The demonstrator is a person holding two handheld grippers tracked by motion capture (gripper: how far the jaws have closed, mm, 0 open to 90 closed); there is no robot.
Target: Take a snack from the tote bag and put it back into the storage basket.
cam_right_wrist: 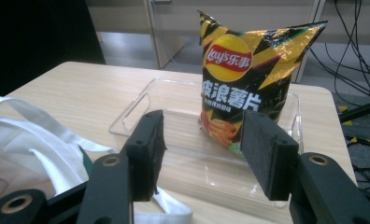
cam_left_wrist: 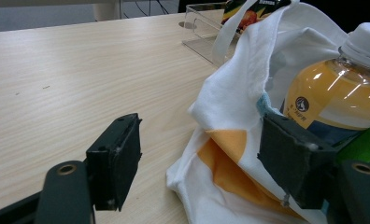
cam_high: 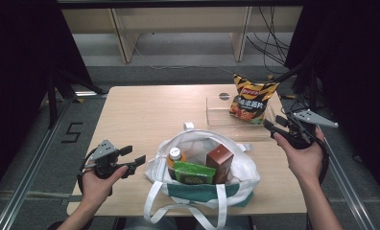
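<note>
The left tongs [cam_high: 133,155] are held low at the near left in the left hand [cam_high: 99,184], jaws parted and pointed rightward. The right tongs [cam_high: 269,129] are gripped in the right hand [cam_high: 305,158], jaws apart with nothing between them.

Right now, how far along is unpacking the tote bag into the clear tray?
Done: the chips bag stands upright in the clear tray. In hand: nothing; the right gripper is open, facing the tray, and the left gripper is open beside the tote bag. Left: the juice bottle, green packet and brown box remain in the bag.
</note>
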